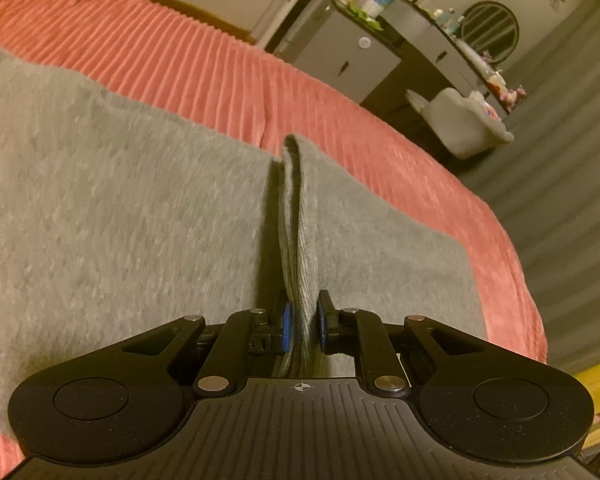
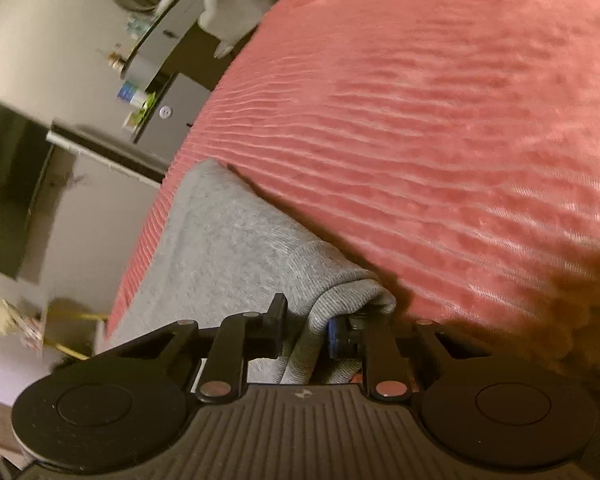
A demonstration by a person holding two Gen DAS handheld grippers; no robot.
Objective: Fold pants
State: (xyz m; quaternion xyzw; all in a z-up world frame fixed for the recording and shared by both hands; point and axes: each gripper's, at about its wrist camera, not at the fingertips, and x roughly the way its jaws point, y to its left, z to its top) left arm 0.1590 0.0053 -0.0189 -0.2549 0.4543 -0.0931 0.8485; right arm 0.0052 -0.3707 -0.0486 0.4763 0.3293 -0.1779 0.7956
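Pants point(image 1: 120, 200), grey knit, lie spread on the pink ribbed bedspread point(image 1: 172, 64); in the left wrist view they cover the near half of the bed, with a ribbed band point(image 1: 296, 240) pulled up into an upright ridge that runs away from my tool. My left gripper point(image 1: 302, 324) is closed narrow on that band, the cloth pinched between its blue pads point(image 1: 286, 326). In the right wrist view the pants point(image 2: 220, 240) run from the lower centre toward the bed's edge on the left, and a bunched ribbed edge of them folds over at my tool. My right gripper point(image 2: 304, 328) is likewise drawn in on the cloth, which fills the gap between its fingers; only one blue pad point(image 2: 334, 338) shows, the other hidden by fabric. Beyond the bed stand a dark cabinet point(image 1: 348, 56) carrying bottles and small items, a round mirror point(image 1: 490, 32) and a pale chair point(image 1: 464, 124); a dark screen point(image 2: 8, 188) hangs on the wall in the right view
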